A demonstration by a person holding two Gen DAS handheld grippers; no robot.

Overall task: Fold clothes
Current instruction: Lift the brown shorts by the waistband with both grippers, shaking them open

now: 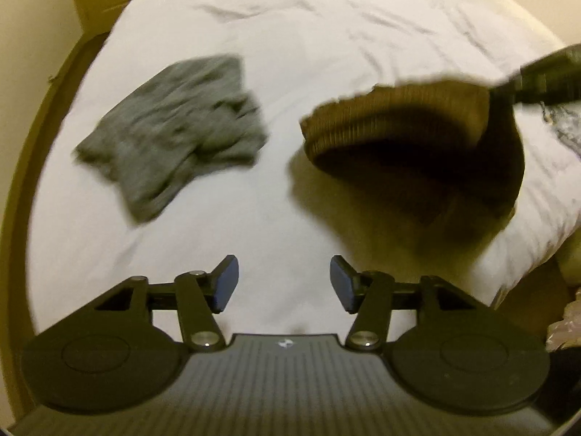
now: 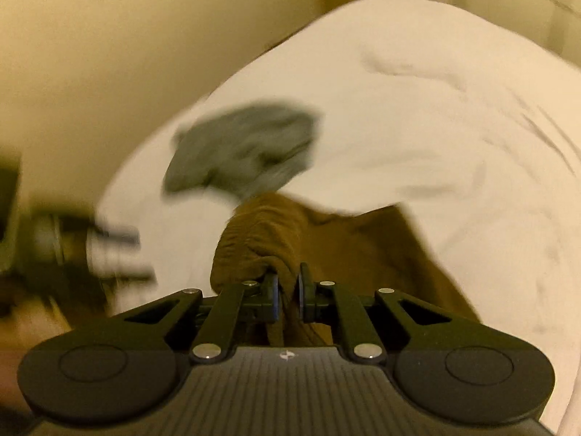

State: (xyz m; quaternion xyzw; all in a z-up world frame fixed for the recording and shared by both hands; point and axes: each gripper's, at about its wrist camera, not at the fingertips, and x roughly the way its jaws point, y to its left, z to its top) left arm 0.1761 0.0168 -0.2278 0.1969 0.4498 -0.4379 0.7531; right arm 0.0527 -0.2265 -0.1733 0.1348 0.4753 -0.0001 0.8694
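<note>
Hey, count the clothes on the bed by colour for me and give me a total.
Grey: 1, the grey garment lying on the white bed.
Brown: 1, the brown garment held up by the right tongs.
Total: 2.

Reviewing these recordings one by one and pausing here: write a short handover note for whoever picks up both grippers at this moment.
Left gripper: jaws open, empty, hovering over the white bed.
Right gripper: jaws shut on a bunched edge of the brown ribbed garment, lifted so it hangs over the bedding.
Grey garment: lies on the bed to the left of the brown one, apparently already folded, though blur hides detail.
Left to do: lay the brown garment flat and fold it, probably using the free left gripper.
</note>
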